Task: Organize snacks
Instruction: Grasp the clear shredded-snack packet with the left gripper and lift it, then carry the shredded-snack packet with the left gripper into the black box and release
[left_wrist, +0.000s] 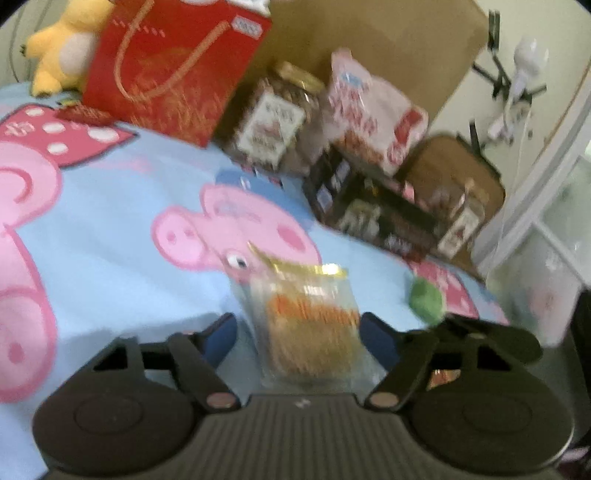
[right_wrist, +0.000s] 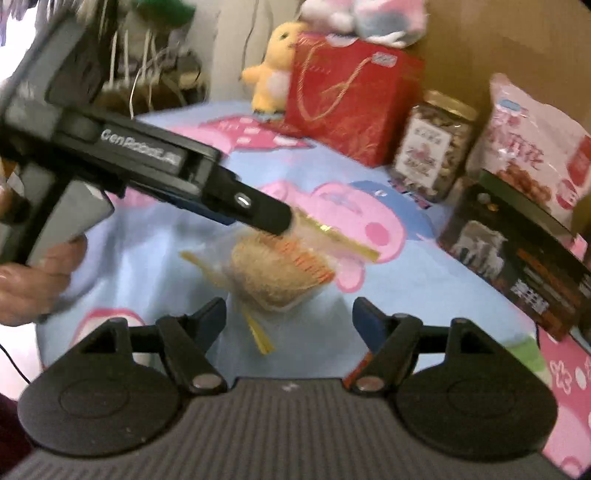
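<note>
A clear snack packet (left_wrist: 308, 325) with a gold top edge and an orange-brown pastry inside stands between my left gripper's fingers (left_wrist: 298, 334). The jaws look closed onto its sides. In the right wrist view the left gripper (right_wrist: 280, 221) reaches in from the left and holds the same packet (right_wrist: 280, 273) above the blue bedsheet. My right gripper (right_wrist: 289, 319) is open and empty, just below the packet. Stacked snacks sit at the back: a nut jar (left_wrist: 275, 123), a pink bag (left_wrist: 369, 114) and a dark box (left_wrist: 373, 210).
A red gift bag (left_wrist: 173, 70) and a yellow plush toy (left_wrist: 61, 48) stand at the back left. A cardboard box (left_wrist: 388, 40) rises behind the snacks. A small green item (left_wrist: 424, 297) lies on the sheet to the right. The blue cartoon bedsheet (left_wrist: 110, 221) covers the surface.
</note>
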